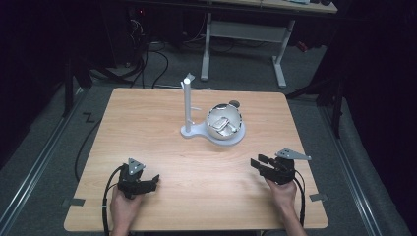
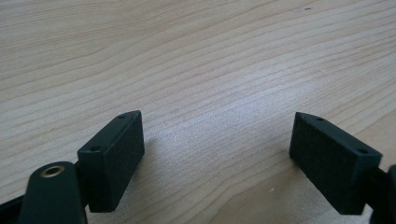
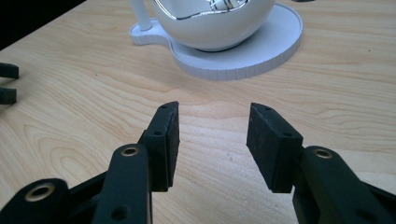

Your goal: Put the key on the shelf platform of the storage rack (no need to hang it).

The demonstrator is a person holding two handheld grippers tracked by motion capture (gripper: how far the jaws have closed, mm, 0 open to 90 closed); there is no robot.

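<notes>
Well ahead of me, the shiny bowl (image 1: pixel 224 123) sat on the round plate of a white stand (image 1: pixel 235 138) near the middle of the wooden table (image 1: pixel 147 128), a little toward the far edge. Something pale and crumpled lay inside the bowl, though I could not tell what it was. A thin white post (image 1: pixel 187 103) rose upright from the stand's smaller lobe, just beside the bowl on its left. In the right gripper view the bowl's rounded white underside (image 3: pixel 212 23) and the ribbed rim of the plate (image 3: pixel 261 56) stood straight beyond my pads.

My right gripper (image 1: pixel 259 162) was low over the near right part of the table, pointing left and a little away from me, well apart from the stand. Its fingers (image 3: pixel 163 140) were spread, with bare wood between them and nothing gripped.

My left gripper (image 1: pixel 155 181) lay near the front left edge, pointing right. Its fingers (image 2: pixel 114 156) were spread wider, over plain wood grain, touching nothing.
</notes>
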